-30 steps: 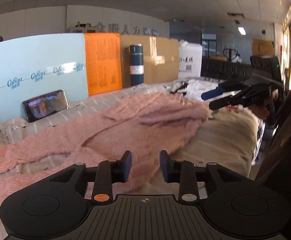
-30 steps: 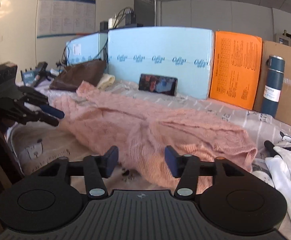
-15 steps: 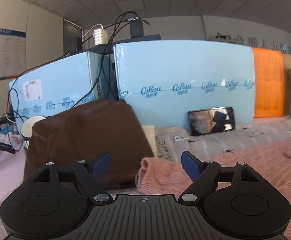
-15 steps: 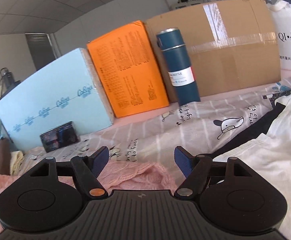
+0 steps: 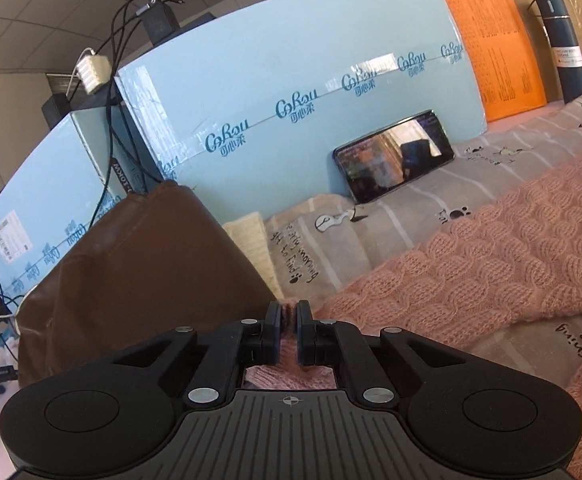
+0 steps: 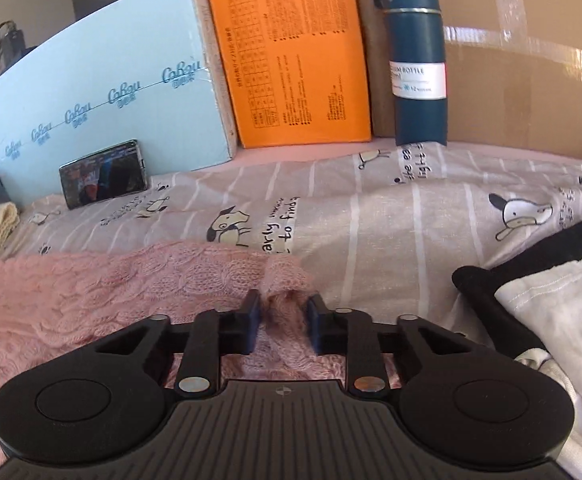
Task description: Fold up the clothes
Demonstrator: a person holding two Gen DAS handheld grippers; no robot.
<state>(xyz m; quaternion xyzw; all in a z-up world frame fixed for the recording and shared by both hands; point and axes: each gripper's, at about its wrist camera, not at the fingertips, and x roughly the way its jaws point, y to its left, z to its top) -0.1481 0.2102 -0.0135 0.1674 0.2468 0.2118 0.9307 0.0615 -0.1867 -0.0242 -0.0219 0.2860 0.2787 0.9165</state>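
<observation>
Pink cable-knit sweater (image 5: 503, 264): spread across a grey striped bedsheet with cartoon dogs and lettering (image 6: 391, 216), reaching from near left to centre in the right wrist view, from centre to right in the left wrist view.

Left claw (image 5: 288, 322): closed tight on a pink knit edge of the sweater, only a thin sliver of fabric between the pads; just right of a brown leather-look bag (image 5: 131, 280).

Right claw (image 6: 283, 320): clamped on a bunched tuft of the sweater's far right edge, wool bulging up between the pads.

Cream knitted cloth (image 5: 251, 240): wedged between the bag and the bedsheet.

Black smartphone with lit screen (image 5: 395, 156): propped on its long edge against a pale blue foam board printed "CoRou" (image 5: 291, 80), far side.

Orange printed sheet (image 6: 291, 52): upright, right of the blue board.

Dark blue cylindrical flask with white label (image 6: 415, 56): upright, right of the orange sheet, in front of a brown taped cardboard box (image 6: 531, 80).

Black garment (image 6: 491, 280) and white garment (image 6: 563, 320): heaped near right, touching each other, just beside the sweater's gripped edge.

Black cables and white power adapter (image 5: 91, 72): far left, above the blue board.
</observation>
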